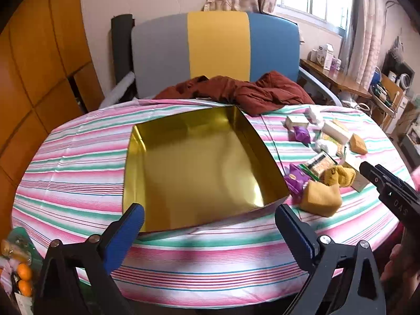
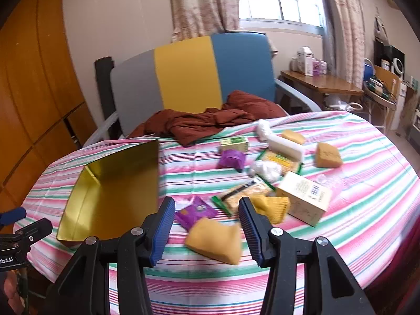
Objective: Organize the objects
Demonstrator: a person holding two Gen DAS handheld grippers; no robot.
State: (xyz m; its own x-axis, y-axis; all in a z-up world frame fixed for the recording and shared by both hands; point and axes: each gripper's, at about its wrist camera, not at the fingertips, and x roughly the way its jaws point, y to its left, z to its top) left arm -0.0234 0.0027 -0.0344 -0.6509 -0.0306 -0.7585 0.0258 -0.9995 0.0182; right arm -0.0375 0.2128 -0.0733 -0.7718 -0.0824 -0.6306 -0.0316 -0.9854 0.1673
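Note:
An empty gold-lined box (image 1: 194, 168) sits on the striped tablecloth; it also shows in the right wrist view (image 2: 113, 191). My left gripper (image 1: 210, 225) is open and empty at the box's near edge. My right gripper (image 2: 207, 223) is open and empty just above a yellow sponge (image 2: 215, 241), which also shows in the left wrist view (image 1: 320, 199). Beside the sponge lie a purple packet (image 2: 195, 211), a yellow knitted sock (image 2: 273, 206), a cream carton (image 2: 304, 197) and snack packets (image 2: 246, 191). The right gripper shows in the left wrist view (image 1: 388, 186).
Further back lie another purple packet (image 2: 232, 158), a green-white small box (image 2: 233, 143), white rolls (image 2: 283, 144) and two more sponges (image 2: 328, 155). A dark red garment (image 2: 210, 120) hangs over the table's far edge before a chair (image 2: 189, 78). Oranges (image 1: 23, 278) sit low left.

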